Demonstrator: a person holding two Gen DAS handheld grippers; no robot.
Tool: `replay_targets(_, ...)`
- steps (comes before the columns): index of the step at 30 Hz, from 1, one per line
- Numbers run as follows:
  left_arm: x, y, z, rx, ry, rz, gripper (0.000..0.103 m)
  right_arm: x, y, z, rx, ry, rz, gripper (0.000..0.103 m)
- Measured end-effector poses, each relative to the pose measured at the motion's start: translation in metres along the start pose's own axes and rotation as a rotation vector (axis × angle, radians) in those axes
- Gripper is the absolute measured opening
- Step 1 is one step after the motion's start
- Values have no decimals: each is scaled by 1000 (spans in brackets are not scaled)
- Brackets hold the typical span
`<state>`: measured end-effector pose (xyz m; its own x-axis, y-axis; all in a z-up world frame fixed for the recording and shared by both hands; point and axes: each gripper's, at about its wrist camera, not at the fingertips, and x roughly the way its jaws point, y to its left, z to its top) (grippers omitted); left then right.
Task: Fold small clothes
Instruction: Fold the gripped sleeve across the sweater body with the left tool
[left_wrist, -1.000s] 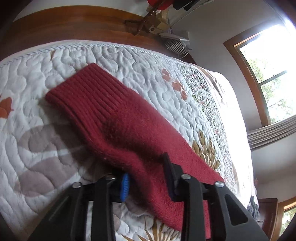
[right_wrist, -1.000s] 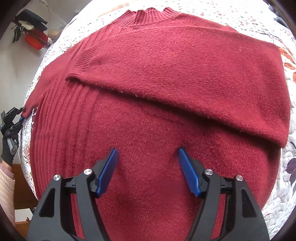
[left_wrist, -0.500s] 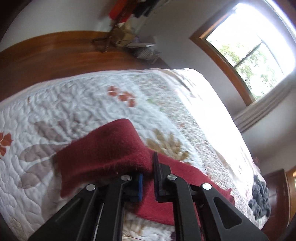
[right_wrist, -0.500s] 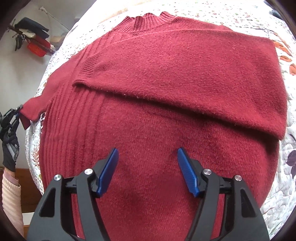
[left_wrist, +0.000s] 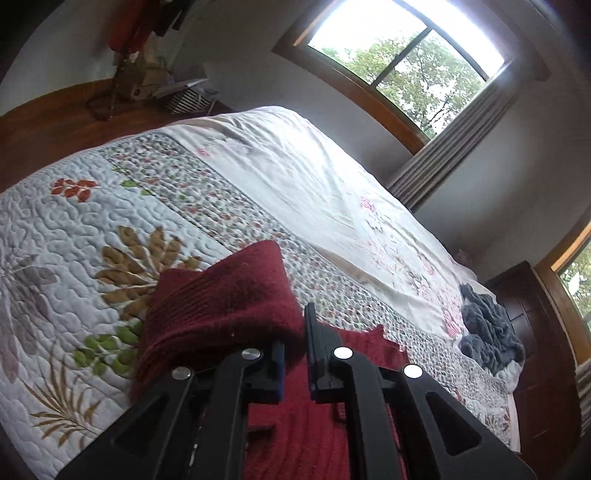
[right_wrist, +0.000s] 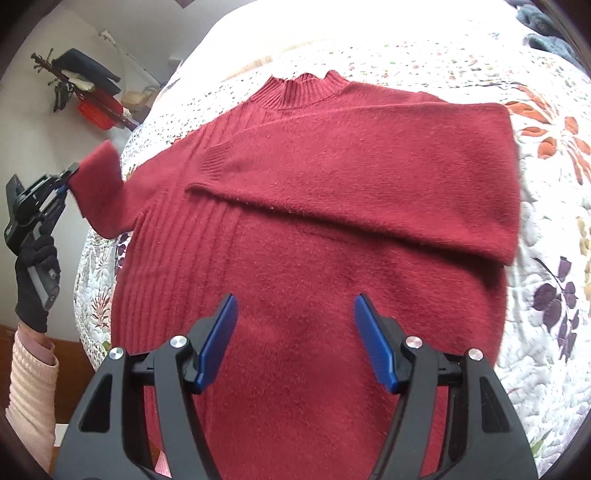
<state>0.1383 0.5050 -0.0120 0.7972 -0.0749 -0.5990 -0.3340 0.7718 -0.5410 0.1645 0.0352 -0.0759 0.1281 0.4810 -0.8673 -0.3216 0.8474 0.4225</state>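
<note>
Quilted bedspread (right_wrist: 546, 206) with leaf and flower prints covers the bed; a window (left_wrist: 402, 62) with a wooden frame and a grey curtain (left_wrist: 450, 144) stands behind it, and a dark grey garment (left_wrist: 487, 332) lies crumpled near the far edge. Your red sweater (right_wrist: 314, 229) lies flat on the quilt, collar away from you, with one sleeve already folded across the chest. The other sleeve (left_wrist: 221, 306) is lifted off the bedspread: your left gripper (left_wrist: 294, 354) has its jaws drawn narrow and pinches that sleeve near the cuff, the knit bunched over the left finger. In the right wrist view the same gripper appears at the far left, held by your gloved left hand (right_wrist: 35, 280), with a pale ribbed cuff below it. Your right gripper (right_wrist: 295, 339) hangs over the lower body of the sweater, blue pads (right_wrist: 218, 339) spread wide, gripping nothing.
</note>
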Motion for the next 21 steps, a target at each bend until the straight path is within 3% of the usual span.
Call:
replay_targets(13,65,-103,-73,99,141,-95,8,10,-36,-20,86,19,9,66)
replay_targets(21,106,-113,-123,77,243,-84,8,21,-53,-33,121,37,14,64)
